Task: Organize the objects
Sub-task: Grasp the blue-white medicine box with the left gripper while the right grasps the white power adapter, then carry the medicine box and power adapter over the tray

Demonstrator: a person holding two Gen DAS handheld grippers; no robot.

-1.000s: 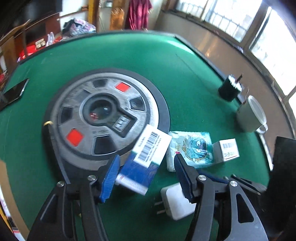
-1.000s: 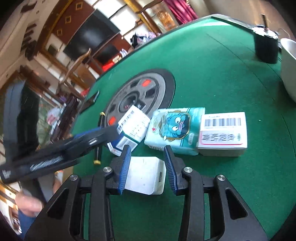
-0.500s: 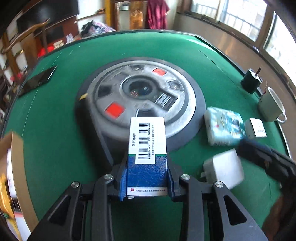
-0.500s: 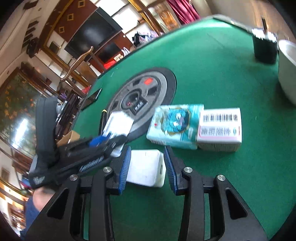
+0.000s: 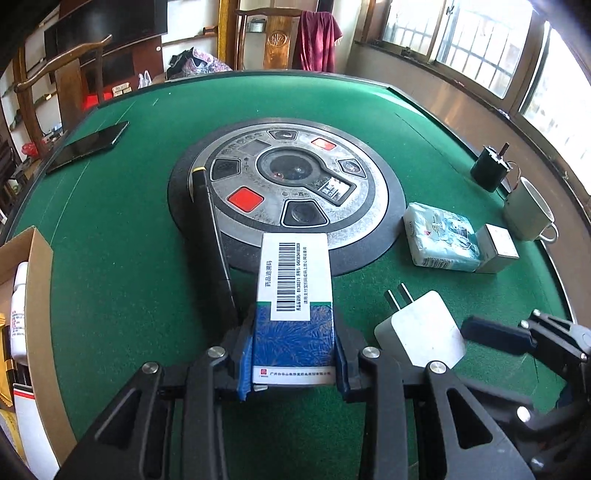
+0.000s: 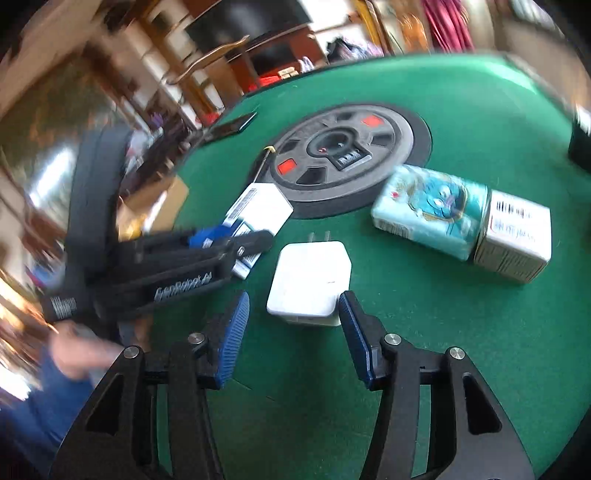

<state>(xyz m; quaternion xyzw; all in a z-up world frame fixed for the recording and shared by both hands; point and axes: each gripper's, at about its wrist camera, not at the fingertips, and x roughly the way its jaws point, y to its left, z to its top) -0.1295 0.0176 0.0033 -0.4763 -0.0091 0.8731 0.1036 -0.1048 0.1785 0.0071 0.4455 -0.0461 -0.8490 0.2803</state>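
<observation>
Left gripper [image 5: 293,363]: you have it clamped on the blue-and-white medicine box [image 5: 294,306], lifted above the green table [image 5: 122,266].
Right gripper [image 6: 293,334]: your jaws are opening around the white charger [image 6: 308,282], pads clear of it.
Charger: flat on the felt, near the tissue pack [image 6: 430,210].

Wooden chair [image 5: 40,96], dark television [image 5: 107,22] (wall-side), red cloth [image 5: 317,40] beyond table
</observation>
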